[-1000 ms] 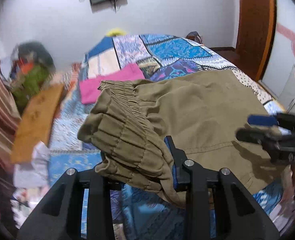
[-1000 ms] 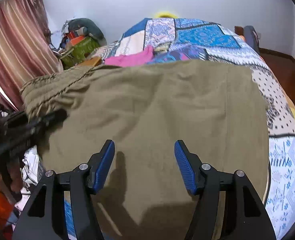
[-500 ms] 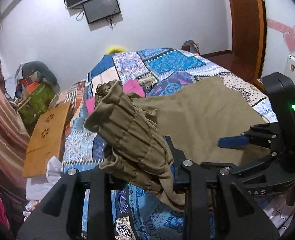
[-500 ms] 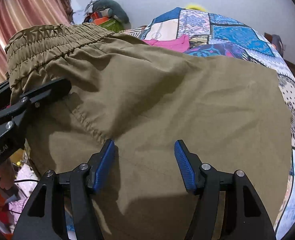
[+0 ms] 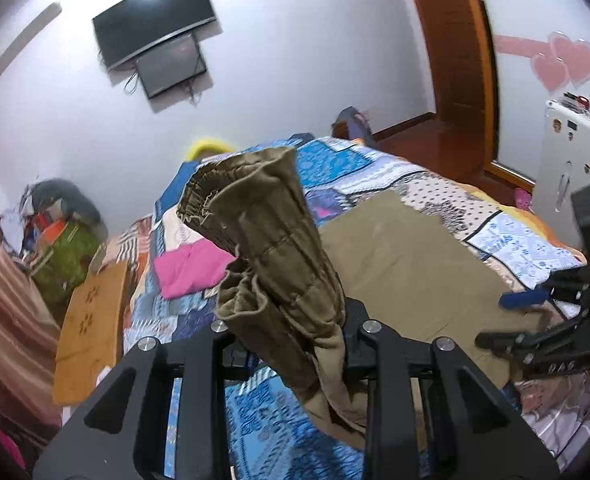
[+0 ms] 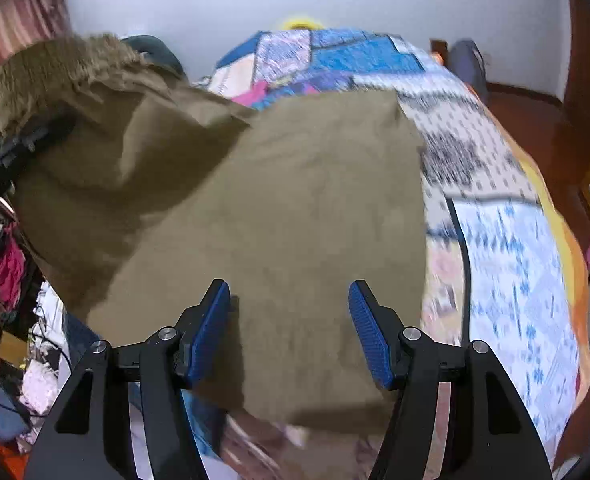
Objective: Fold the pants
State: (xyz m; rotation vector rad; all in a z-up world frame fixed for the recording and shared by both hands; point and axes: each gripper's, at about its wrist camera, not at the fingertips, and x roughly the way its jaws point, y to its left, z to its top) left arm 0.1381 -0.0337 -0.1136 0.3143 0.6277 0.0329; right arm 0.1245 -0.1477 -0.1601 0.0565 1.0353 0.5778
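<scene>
Olive-brown pants (image 5: pixel 407 256) lie spread on a patchwork bed (image 5: pixel 507 240). My left gripper (image 5: pixel 295 344) is shut on their elastic waistband (image 5: pixel 263 232) and holds it raised above the bed's near left edge. In the right wrist view the pants (image 6: pixel 279 208) fill the middle, with the lifted waistband (image 6: pixel 67 72) at upper left. My right gripper (image 6: pixel 291 328) is open and empty, hovering over the near part of the cloth. It also shows at the right of the left wrist view (image 5: pixel 535 312).
A pink cloth (image 5: pixel 191 268) lies on the bed beyond the pants. A wooden board (image 5: pixel 91 320) and a pile of bags (image 5: pixel 59 248) stand left of the bed. A white appliance (image 5: pixel 571 152) and a wooden door frame (image 5: pixel 447 40) are at right.
My left gripper has lifted the waistband higher, so that side of the pants now hangs up off the bed. My right gripper stayed open over the cloth.
</scene>
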